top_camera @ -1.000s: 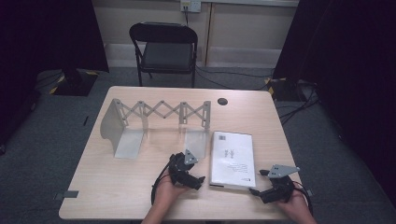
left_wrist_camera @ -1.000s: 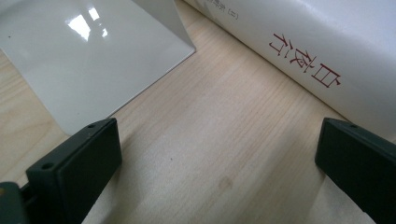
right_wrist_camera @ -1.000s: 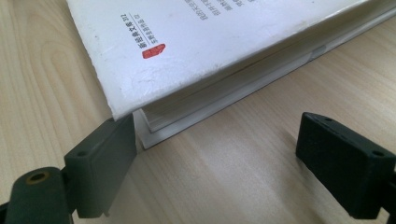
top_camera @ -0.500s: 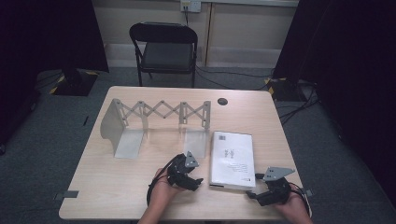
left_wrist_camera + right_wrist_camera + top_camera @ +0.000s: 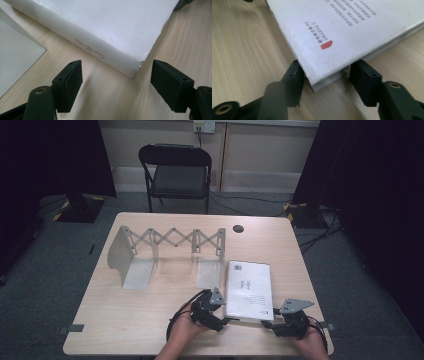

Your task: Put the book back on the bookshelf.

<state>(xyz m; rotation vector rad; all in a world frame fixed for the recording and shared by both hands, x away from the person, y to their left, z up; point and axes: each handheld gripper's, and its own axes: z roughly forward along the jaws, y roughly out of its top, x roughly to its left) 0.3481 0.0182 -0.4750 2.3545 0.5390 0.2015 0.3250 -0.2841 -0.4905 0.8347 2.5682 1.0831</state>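
The desk [image 5: 150, 320] carries a white book [image 5: 249, 290] lying flat at lower right of the high view, long axis running from the near edge up-frame toward the rack [image 5: 165, 255].

The right hand-held gripper [image 5: 280, 324], its jaws just closing, straddles the near right corner, seemingly touching it. The left hand-held gripper [image 5: 223, 319] is just beside the near left corner, jaws apart around nothing.
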